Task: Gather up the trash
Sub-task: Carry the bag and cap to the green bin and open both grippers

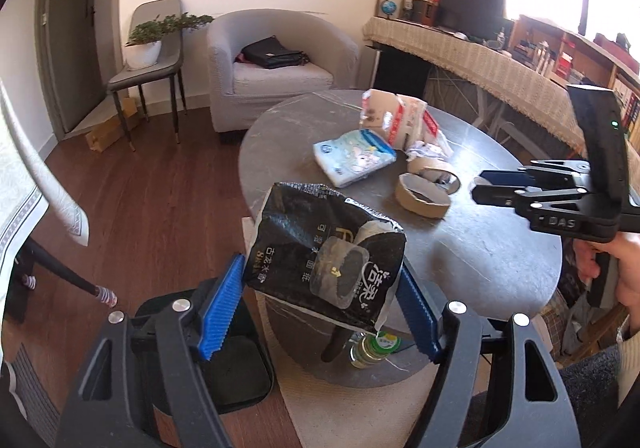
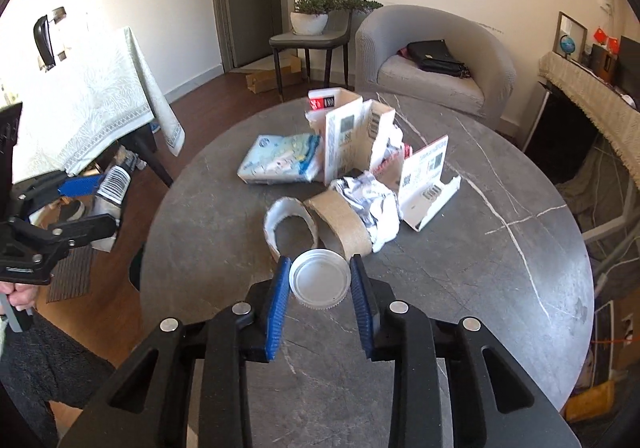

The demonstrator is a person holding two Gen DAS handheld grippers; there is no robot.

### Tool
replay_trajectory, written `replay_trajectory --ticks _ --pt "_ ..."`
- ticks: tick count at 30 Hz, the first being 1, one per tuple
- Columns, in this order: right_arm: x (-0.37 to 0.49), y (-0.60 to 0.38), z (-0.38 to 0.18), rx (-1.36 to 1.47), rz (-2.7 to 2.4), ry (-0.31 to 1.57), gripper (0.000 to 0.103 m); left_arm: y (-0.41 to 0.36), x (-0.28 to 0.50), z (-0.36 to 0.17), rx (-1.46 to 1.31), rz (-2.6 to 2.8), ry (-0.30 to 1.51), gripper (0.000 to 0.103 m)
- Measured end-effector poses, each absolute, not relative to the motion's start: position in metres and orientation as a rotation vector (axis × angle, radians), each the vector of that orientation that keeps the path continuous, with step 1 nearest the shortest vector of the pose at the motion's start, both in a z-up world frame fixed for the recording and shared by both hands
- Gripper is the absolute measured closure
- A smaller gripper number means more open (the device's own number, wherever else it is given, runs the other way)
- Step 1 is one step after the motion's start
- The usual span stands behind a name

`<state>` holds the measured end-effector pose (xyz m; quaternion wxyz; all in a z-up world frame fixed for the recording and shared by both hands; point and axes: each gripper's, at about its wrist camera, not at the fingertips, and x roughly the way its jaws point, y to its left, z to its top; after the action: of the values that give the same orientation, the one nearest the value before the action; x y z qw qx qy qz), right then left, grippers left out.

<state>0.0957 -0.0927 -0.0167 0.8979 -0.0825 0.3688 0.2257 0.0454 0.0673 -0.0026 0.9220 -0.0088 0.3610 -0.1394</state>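
Your left gripper [image 1: 320, 280] is closed on a black wipes packet [image 1: 320, 252], its blue pads pressing both sides. The packet hangs off the table's edge, above a black bin [image 1: 236, 364] on the floor at 7 o'clock in the left wrist view. That view alone shows the bin and a green-capped bottle [image 1: 374, 348] under the packet's lower corner.

Your right gripper [image 2: 320, 280] is closed about halfway on a white plastic lid [image 2: 319, 280], held at its rim over the round grey table [image 2: 460, 288]. The left wrist view shows this gripper side-on at 3 o'clock, but not the lid.

Remaining trash lies on the table, clearest in the right wrist view:
- Two cardboard tape rings [image 2: 316, 228], touching each other, at 12 o'clock just beyond the lid.
- Crumpled white paper [image 2: 372, 203] against the right-hand ring.
- A torn white carton [image 2: 360, 135] standing behind the paper, with a second torn piece [image 2: 428, 183] at 2 o'clock.
- A pale blue tissue pack [image 2: 282, 159] lying flat at 11 o'clock, touching the carton.

The right wrist view shows the left gripper at 9 o'clock with only a barcode edge of the packet visible.
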Motion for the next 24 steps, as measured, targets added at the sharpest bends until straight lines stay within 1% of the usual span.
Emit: replay_trajectory --ticks 5,14,24 --pt "0.097 -0.071 -0.001 -0.105 0.557 0.719 0.073 0.110 0.052 -0.014 -0.056 -0.185 0.761 0.027" --pt "0.099 0.012 -0.003 -0.152 0.662 0.733 0.073 0.180 0.061 -0.054 -0.107 -0.051 0.863 0.027" --pt "0.100 0.093 -0.015 -0.200 0.767 0.774 0.073 0.214 0.073 -0.085 -0.139 -0.021 0.971 0.026"
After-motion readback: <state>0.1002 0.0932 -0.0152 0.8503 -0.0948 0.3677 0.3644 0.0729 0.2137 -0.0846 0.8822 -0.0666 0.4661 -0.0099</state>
